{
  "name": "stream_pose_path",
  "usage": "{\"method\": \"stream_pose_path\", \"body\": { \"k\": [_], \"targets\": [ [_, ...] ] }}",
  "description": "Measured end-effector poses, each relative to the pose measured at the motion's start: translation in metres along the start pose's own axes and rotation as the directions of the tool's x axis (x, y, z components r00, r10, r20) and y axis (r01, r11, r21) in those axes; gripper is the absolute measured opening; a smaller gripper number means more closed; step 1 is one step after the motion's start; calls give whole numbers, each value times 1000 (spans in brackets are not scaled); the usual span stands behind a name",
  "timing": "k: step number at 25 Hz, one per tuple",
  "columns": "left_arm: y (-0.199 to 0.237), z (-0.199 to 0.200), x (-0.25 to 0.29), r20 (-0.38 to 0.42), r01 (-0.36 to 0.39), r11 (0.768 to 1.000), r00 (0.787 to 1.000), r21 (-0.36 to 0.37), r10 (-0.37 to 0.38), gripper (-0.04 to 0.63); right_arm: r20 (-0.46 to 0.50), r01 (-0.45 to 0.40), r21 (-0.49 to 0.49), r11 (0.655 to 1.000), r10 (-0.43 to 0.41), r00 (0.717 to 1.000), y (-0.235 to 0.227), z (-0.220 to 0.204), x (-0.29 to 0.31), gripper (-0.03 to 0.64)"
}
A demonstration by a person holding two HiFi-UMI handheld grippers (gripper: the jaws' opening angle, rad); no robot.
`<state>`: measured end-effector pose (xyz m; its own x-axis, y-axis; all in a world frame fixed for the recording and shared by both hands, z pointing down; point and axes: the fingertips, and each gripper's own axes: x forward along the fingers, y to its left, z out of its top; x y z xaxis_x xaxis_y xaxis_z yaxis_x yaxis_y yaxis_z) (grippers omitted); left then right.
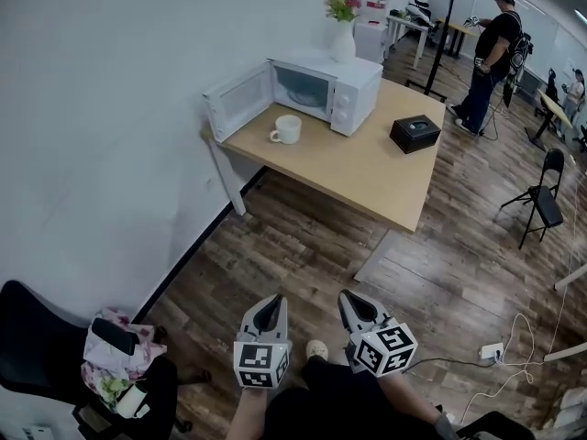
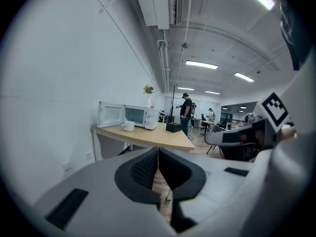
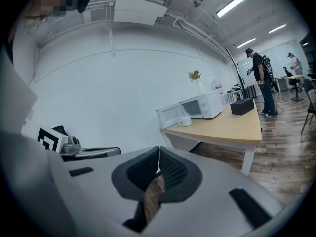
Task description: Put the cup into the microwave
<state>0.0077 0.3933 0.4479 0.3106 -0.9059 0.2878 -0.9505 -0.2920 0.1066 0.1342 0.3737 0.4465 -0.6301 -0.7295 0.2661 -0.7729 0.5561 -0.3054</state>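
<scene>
- Currently my left claw sits low in the head view, jaws pressed together with nothing between them; in its own view the ribbed pads meet along a thin seam.
- My right claw is just beside it, jaws also together at the tips and empty, with a sliver of wooden floor showing below the pads.
- Each claw carries a marker cube printed with black-and-white square patterns; these are codes, not letters.
- Both claws are well apart from the tabletop, which stands against the white wall across a stretch of floor.
- On it, the white cup stands upright just in front of the microwave, handle toward the left of the head view.
- Its door is swung wide open to the left, and the cup sits between that door and the oven body, outside the cavity.
- Nearer the right end of the tabletop is a black box, apart from the microwave.
- Behind the microwave stands a white vase of flowers; red print on a white item beyond it is too small for me to read.
- Further back a person in dark clothes stands on the floor.
- Bottom left, a black chair holds a bundle of cloth.
</scene>
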Motion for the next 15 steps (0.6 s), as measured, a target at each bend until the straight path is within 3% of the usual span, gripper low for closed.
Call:
{"method": "stream_pose_path", "body": {
  "k": [15],
  "targets": [
    [29,17,69,-5,-54,998,999,-15,54,6,-19,-38,7,999,38,999,-48,27,69,-6]
  ]
}}
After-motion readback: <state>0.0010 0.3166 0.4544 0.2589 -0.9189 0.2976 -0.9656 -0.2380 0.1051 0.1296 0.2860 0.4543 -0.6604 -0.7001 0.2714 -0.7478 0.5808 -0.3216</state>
